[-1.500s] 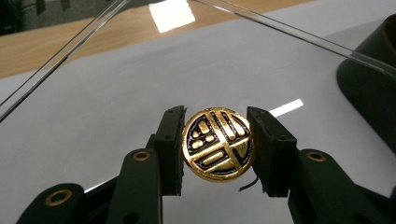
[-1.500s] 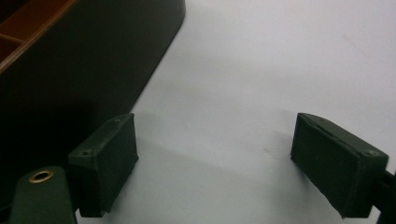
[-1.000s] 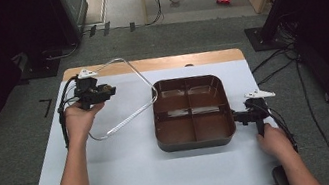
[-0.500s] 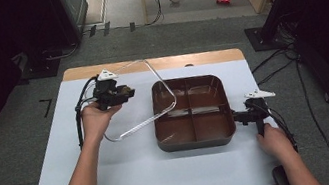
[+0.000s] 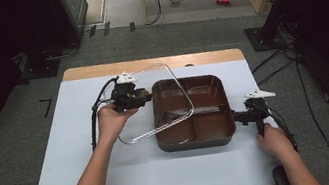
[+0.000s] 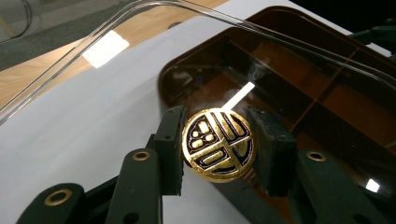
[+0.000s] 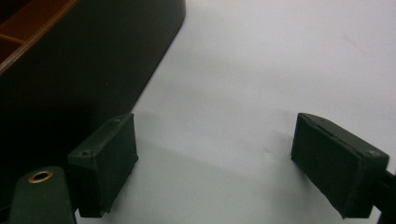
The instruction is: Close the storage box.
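Lid, clear plastic with a rounded rim, pinched at its gold round knob between the two black jaws of the left gripper; pads pressed on both sides of the knob in the left gripper view. Tilted, with the 3 o'clock half hanging over the 9 o'clock half of the brown tray and the 9 o'clock edge out above the white table, seen from the high view. Not seated on the tray. Tray near the table's centre, toward 3 o'clock, split into compartments by low ribs, its inside showing through the lid in the left gripper view.

Right gripper at the tray's 3 o'clock side, low by the near corner, jaws spread wide with nothing between them but bare table in the right gripper view; left pad just beside the tray's dark outer wall, whether touching cannot be told.
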A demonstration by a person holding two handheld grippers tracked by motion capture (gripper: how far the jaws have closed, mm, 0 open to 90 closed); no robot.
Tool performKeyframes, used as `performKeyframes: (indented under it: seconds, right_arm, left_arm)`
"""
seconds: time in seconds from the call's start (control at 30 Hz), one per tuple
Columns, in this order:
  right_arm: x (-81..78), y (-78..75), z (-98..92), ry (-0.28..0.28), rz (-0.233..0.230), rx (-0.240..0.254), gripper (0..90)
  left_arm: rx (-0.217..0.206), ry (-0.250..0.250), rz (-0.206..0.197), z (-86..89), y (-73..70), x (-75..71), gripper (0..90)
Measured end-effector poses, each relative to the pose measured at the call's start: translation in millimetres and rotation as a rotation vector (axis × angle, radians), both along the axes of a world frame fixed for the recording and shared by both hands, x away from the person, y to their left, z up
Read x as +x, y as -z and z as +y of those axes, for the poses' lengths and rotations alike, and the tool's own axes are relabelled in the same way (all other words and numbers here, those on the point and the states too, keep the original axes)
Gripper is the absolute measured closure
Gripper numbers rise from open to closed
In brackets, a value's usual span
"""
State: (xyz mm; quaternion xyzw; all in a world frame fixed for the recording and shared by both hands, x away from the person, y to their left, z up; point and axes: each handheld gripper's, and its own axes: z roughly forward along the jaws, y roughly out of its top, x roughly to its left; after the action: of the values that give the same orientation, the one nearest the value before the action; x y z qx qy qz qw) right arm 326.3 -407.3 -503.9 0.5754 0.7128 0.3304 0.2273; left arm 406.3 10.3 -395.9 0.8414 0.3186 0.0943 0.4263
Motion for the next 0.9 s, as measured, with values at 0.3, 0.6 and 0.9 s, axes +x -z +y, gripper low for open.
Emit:
performKeyframes:
  seconds: [0.3, 0.6, 0.9]
  right_arm:
    - [0.1, 0.0, 0.0, 0.001, 0.0, 0.0, 14.1]
    - [0.1, 0.0, 0.0, 0.0, -0.001, -0.001, 14.2]
    - [0.0, 0.0, 0.2, 0.002, 0.0, 0.0, 14.2]
  left_arm:
    - [0.007, 0.086, 0.007, -33.7, 5.0, -12.2, 59.8]
    - [0.02, 0.158, 0.003, -62.0, 7.6, -17.1, 59.8]
    - [0.043, 0.251, -0.011, -99.9, 11.8, -18.1, 59.7]
